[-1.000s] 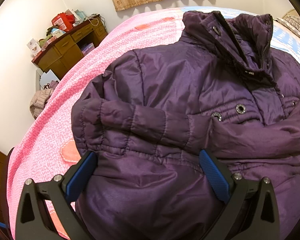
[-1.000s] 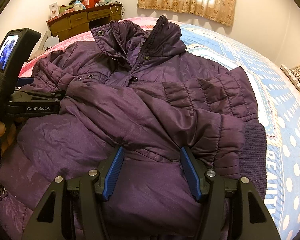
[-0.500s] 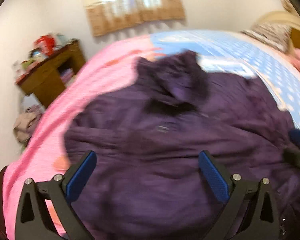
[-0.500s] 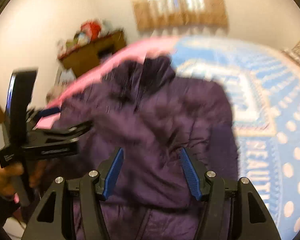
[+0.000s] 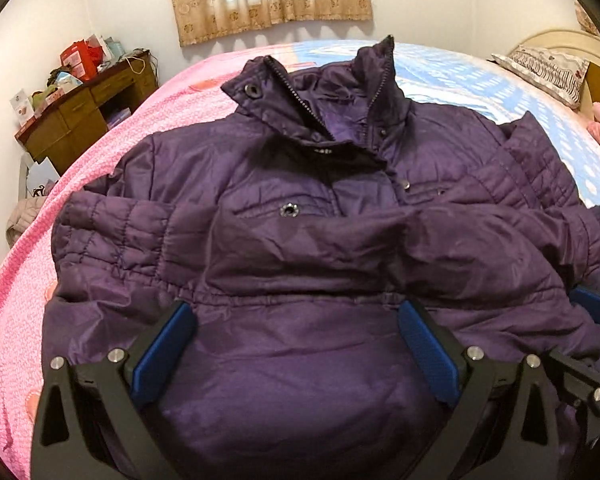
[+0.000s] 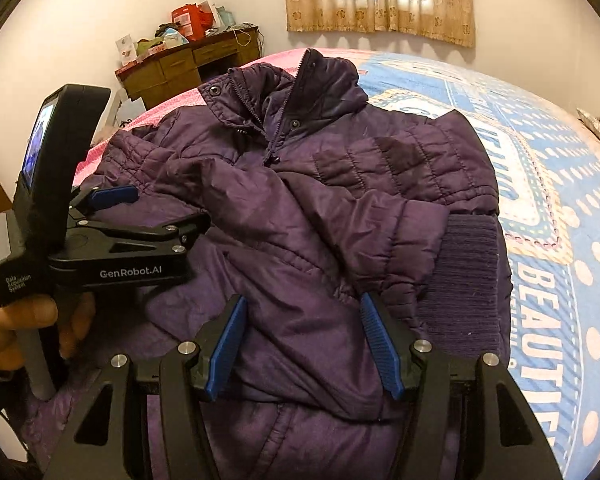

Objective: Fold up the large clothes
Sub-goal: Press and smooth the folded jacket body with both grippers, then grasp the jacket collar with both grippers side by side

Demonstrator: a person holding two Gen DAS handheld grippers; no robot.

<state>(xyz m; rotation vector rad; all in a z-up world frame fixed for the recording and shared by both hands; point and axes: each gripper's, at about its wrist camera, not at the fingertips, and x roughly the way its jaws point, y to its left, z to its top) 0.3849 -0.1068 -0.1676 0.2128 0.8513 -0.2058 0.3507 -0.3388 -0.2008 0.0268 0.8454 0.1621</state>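
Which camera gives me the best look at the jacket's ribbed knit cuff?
The right wrist view: the ribbed knit cuff lies unobstructed at the end of the folded sleeve, beside the right gripper. The left wrist view shows only a foreshortened sliver of it at the frame's right edge.

I see a bed (image 5: 148, 120) filling both views, its cover pink on the side toward the wooden desk and light blue with pale dots and large lettering on the other side (image 6: 560, 240). Directly on it lies a purple padded jacket (image 5: 300, 248), front up, collar toward the curtained wall, both sleeves folded across the chest. Its ribbed cuff (image 6: 466, 276) rests at the jacket's edge over the blue part. From the left wrist view I make out a patterned pillow (image 5: 548, 68) at the far corner of the blue side, well apart from the jacket.
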